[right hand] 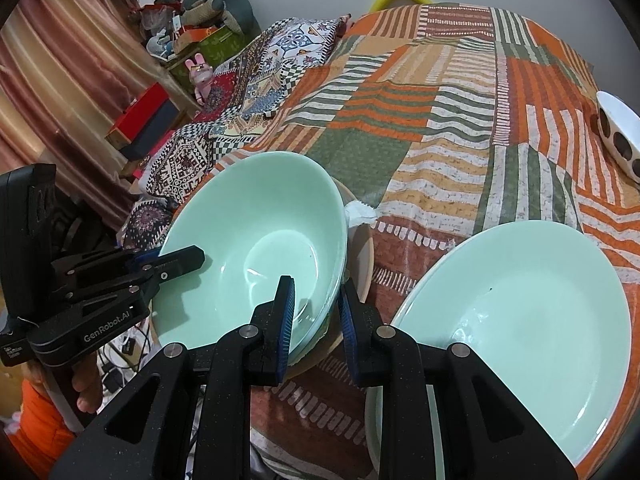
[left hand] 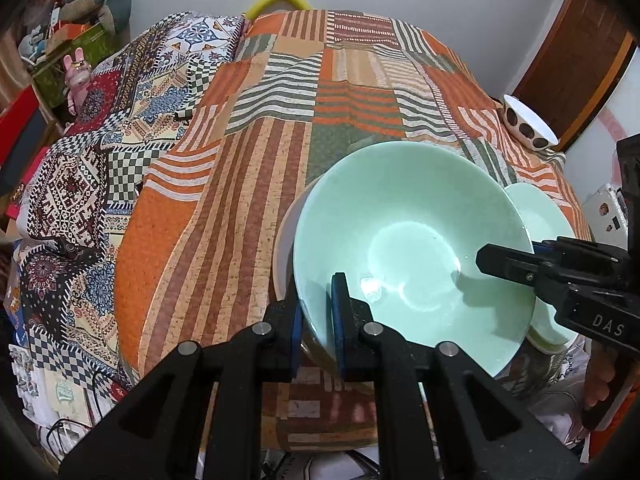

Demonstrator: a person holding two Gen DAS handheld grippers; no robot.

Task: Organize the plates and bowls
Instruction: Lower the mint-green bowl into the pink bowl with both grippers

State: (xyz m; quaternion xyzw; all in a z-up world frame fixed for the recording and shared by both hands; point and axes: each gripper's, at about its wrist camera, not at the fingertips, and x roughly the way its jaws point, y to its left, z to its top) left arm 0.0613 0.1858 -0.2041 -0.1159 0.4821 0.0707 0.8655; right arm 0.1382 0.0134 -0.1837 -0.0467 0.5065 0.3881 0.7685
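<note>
A large mint-green bowl (left hand: 412,240) (right hand: 260,232) sits stacked on a beige plate (left hand: 282,252) (right hand: 362,256) on the patchwork bedspread. My left gripper (left hand: 318,292) (right hand: 176,258) is shut on the bowl's left rim, one pad inside and one outside. My right gripper (right hand: 316,300) (left hand: 504,258) straddles the bowl's right rim with its jaws a little apart, not clearly pressing. A mint-green plate (right hand: 532,320) (left hand: 540,216) lies to the right of the bowl. A white bowl with brown dots (left hand: 528,126) (right hand: 620,140) stands at the far right.
The patchwork bedspread (left hand: 280,128) (right hand: 440,120) covers the surface. A patterned quilt (left hand: 100,152) lies at the left. A cluttered shelf with toys (left hand: 72,32) and red boxes (right hand: 144,120) stands at the left. A wooden door (left hand: 576,48) is at the right.
</note>
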